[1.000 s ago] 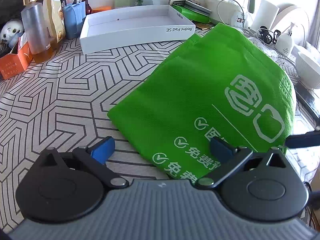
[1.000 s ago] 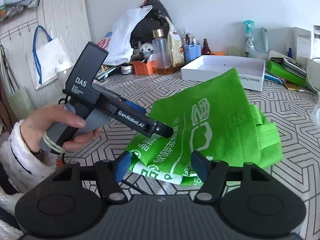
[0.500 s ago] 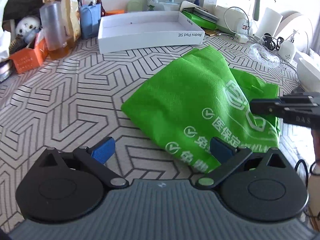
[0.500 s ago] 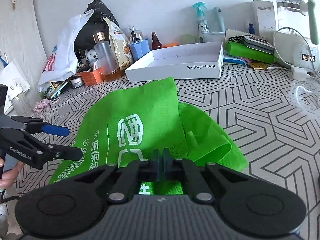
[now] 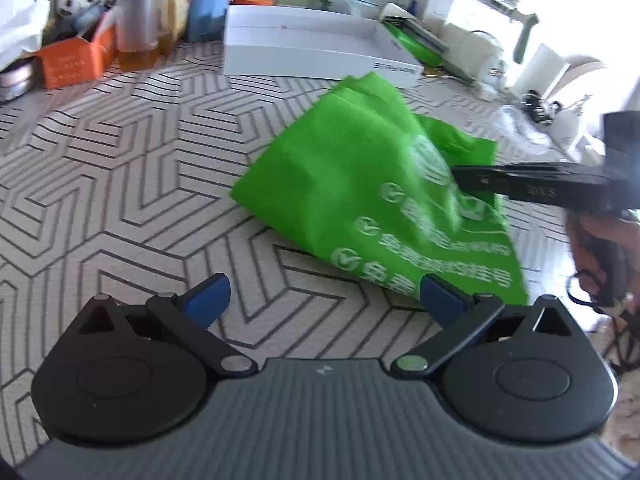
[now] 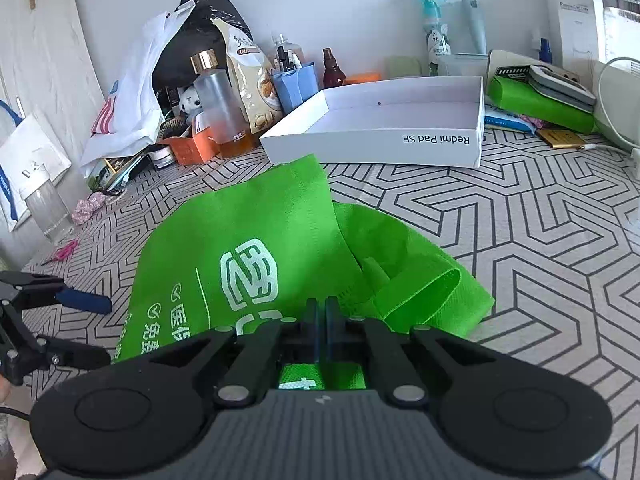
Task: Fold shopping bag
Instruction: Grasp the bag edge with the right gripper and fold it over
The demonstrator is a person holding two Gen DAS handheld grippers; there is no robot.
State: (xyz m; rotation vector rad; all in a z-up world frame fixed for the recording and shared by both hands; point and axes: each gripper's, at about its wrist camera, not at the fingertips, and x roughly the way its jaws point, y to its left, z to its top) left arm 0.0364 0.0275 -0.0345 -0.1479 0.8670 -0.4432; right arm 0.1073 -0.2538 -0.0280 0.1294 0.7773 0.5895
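Green bag (image 6: 256, 248) lies rumpled on patterned bench (image 6: 540, 240), near white box (image 6: 384, 128). Thin, soft, light cloth; flops, slides easy. Right gripper (image 6: 322, 312) jaws pressed together, probably pinching bag edge. Left gripper (image 5: 320, 296) jaws spread, empty. Best hold: corners, edges.

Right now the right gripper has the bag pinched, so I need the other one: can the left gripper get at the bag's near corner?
Probably yes. The left gripper is open, and the green bag has its near corner just ahead of the right-hand fingertip, with only bare patterned tablecloth between.
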